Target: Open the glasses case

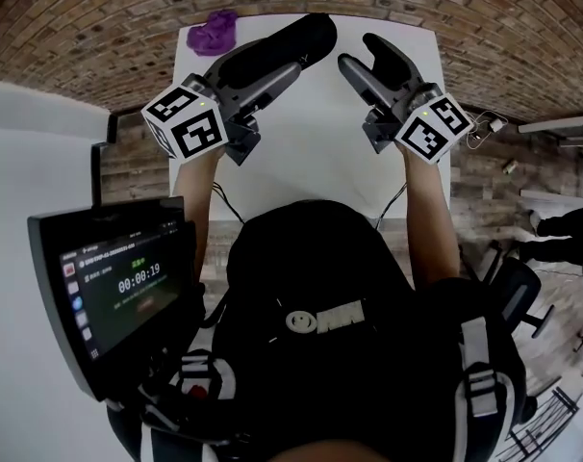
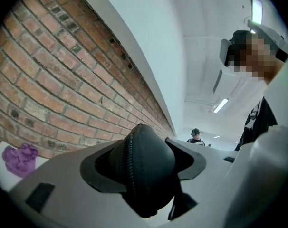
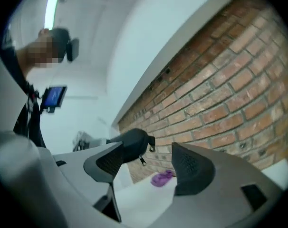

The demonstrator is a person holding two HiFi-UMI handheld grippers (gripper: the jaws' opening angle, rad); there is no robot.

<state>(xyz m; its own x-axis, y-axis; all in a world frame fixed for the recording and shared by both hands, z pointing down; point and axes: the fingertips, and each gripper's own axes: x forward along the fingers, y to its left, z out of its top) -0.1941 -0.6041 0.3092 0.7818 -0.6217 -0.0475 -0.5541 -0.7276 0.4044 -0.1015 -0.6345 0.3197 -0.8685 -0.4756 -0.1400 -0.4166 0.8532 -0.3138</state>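
Head view: over the white table (image 1: 301,152), my left gripper (image 2: 144,165) has its jaws clamped on the black glasses case (image 1: 282,44). My right gripper (image 1: 357,50) is empty, jaws apart, beside the zipper pull (image 3: 143,160). Snatching that small pull badly could wrench the case loose.

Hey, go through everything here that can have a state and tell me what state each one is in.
glasses case: zipped shut as far as shows, held off the table.
left gripper: shut on the glasses case.
right gripper: open, empty.
purple cloth: crumpled, lying on the white table.
screen: on, showing a timer.
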